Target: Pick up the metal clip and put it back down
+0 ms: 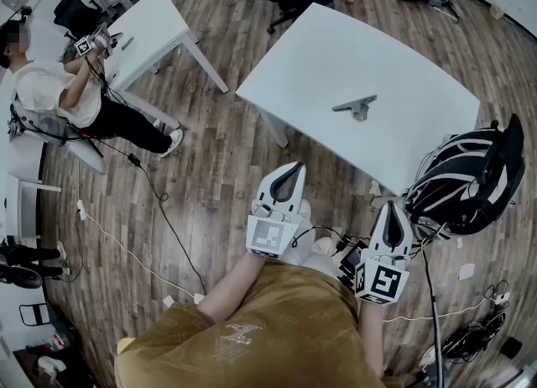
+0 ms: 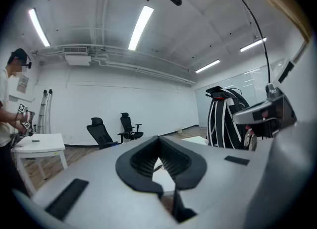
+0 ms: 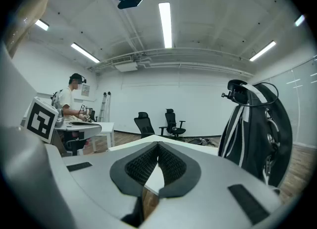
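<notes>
My left tool (image 1: 294,168) and right tool (image 1: 393,208) each have their jaws pressed together on nothing. Both are held over the wood floor (image 1: 218,159), short of the desk (image 1: 319,50). Only the head view gives me the one metal clip (image 1: 356,107), which lies on that desk, well apart from both tools. The right gripper view adds two office chairs (image 3: 145,123) and a second desk (image 3: 101,125).
</notes>
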A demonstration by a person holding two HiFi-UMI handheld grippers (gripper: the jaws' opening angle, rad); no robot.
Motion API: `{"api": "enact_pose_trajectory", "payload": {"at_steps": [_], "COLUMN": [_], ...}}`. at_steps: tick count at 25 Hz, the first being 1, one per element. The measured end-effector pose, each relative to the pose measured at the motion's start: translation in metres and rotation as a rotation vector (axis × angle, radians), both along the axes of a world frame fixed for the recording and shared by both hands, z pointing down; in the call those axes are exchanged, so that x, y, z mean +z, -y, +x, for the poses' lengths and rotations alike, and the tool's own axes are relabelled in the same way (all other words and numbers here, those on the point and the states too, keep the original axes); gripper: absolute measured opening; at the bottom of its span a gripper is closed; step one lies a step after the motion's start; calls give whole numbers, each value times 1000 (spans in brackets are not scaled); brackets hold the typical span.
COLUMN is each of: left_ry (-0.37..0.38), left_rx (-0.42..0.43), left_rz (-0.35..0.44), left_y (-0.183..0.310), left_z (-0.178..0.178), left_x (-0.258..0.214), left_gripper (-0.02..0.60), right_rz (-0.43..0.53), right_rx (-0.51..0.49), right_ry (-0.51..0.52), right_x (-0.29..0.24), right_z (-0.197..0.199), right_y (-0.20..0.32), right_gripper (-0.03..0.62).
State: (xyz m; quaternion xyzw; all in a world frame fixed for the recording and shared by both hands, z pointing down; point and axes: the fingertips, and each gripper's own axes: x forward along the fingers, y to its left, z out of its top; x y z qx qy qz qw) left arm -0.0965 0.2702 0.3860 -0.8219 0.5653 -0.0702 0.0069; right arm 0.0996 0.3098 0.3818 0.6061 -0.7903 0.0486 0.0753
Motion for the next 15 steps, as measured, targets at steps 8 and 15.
{"api": "enact_pose_trajectory", "payload": {"at_steps": [8, 15], "left_ry": [-36, -25], "left_rx": [18, 54], "left_rz": [12, 9], "left_y": [43, 89], "left_z": [-1, -3], "left_x": [1, -1], "left_gripper": [6, 6], "right_rz": [5, 2], "right_rx": [20, 42], "right_ry": [1, 7], "right_x": [1, 1], "right_z": [-5, -11], "right_y": [36, 77], "right_gripper": [8, 8]}}
